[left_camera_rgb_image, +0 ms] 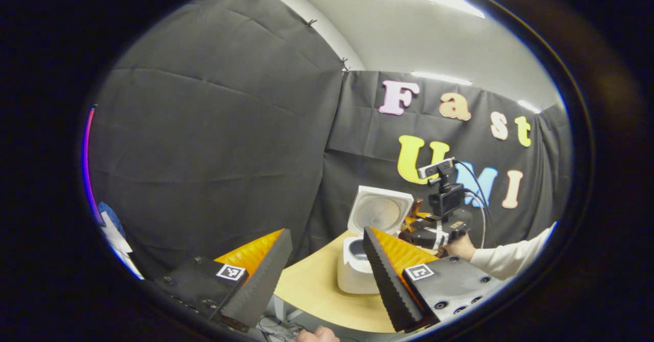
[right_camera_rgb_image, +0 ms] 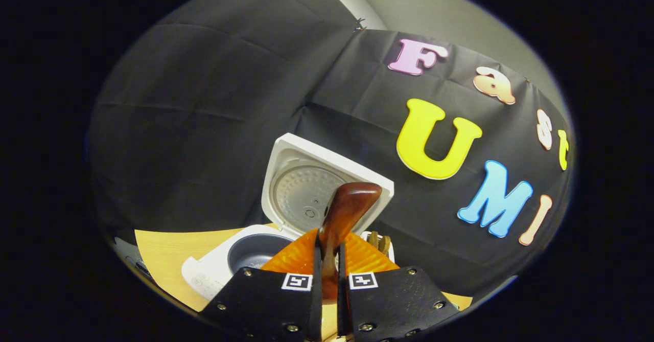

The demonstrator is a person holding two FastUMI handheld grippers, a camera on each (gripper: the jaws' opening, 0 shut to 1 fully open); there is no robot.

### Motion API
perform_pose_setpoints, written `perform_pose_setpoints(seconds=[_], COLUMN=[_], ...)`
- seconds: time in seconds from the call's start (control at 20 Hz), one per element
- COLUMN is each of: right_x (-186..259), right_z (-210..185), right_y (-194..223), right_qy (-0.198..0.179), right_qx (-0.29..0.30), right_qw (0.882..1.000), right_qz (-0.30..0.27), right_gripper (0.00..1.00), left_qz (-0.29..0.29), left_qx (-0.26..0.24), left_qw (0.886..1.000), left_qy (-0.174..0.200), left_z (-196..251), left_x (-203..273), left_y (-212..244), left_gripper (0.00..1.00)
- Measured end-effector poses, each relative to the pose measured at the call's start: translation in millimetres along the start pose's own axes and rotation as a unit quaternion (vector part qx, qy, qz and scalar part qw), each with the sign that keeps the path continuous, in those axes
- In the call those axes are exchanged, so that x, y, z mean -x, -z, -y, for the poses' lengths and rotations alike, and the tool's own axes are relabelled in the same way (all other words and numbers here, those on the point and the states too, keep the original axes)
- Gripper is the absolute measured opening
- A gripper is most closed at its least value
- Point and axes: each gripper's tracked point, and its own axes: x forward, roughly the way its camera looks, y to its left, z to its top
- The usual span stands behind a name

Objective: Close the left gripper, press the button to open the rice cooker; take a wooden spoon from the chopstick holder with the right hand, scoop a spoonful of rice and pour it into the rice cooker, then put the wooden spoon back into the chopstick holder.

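The white rice cooker stands open on the table, its lid raised upright. My left gripper is open, held well short of the cooker with nothing between its fingers. In the left gripper view the right gripper, held by a hand, hovers just right of the cooker. In the right gripper view my right gripper is shut on the handle of a dark wooden spoon, whose bowl points up in front of the lid. The dark inner pot lies below left. Whether the spoon carries rice I cannot tell.
The pale wooden table ends in a curved edge near me. Behind the right fingers a white chopstick holder with wooden utensil tops stands beside the cooker. A white sleeve reaches in from the right.
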Motion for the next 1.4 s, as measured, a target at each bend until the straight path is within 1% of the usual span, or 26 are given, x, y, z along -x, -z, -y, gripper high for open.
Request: perform_pose_setpoints(seconds=[0.25,0.45,0.65,0.7,0.75,0.85,0.95,1.2,1.3,1.35,1.4], right_x=[71.8,127.8,173.7,180.8,188.4,203.7,217.4,241.6,245.0,244.6,245.2], right_z=[62.0,106.4,146.0,154.7,164.9,186.1,206.4,269.6,297.6,312.6,325.2], right_y=[-15.1,-15.9,-15.4,-9.3,-2.8,13.8,32.6,97.4,125.5,142.0,160.1], right_qy=[0.039,0.071,0.106,0.113,0.119,0.129,0.134,0.149,0.155,0.160,0.166], right_qx=[-0.041,-0.090,-0.129,-0.139,-0.151,-0.185,-0.227,-0.288,-0.312,-0.324,-0.336], right_qw=[0.998,0.993,0.986,0.984,0.981,0.974,0.965,0.946,0.937,0.932,0.927], right_qz=[0.012,0.015,0.019,0.018,0.016,0.012,0.009,0.001,-0.001,-0.004,-0.007], right_gripper=[0.12,0.12,0.12,0.16,0.12,0.12,0.12,0.12,0.12,0.12,0.12], left_qz=[-0.002,-0.002,-0.003,-0.001,0.000,-0.005,-0.008,-0.022,-0.034,-0.035,-0.034], left_qx=[0.014,0.025,0.032,0.032,0.033,0.034,0.031,0.018,0.024,0.020,0.010], left_qw=[0.999,0.996,0.995,0.994,0.993,0.992,0.992,0.992,0.991,0.991,0.992], left_qy=[0.049,0.085,0.099,0.103,0.109,0.120,0.124,0.124,0.124,0.124,0.121], left_z=[24.6,43.2,57.2,61.6,67.7,82.5,95.3,143.6,171.9,185.7,196.8], left_x=[-1.0,-2.3,-8.2,-8.1,-6.2,-5.0,-6.5,-2.3,5.6,10.5,12.8], left_y=[5.4,4.1,-0.7,-3.2,-5.6,-2.4,2.1,19.7,25.6,25.7,35.2], left_gripper=[0.94,0.94,0.94,0.94,0.94,0.94,0.94,0.94,0.94,0.94,0.94])
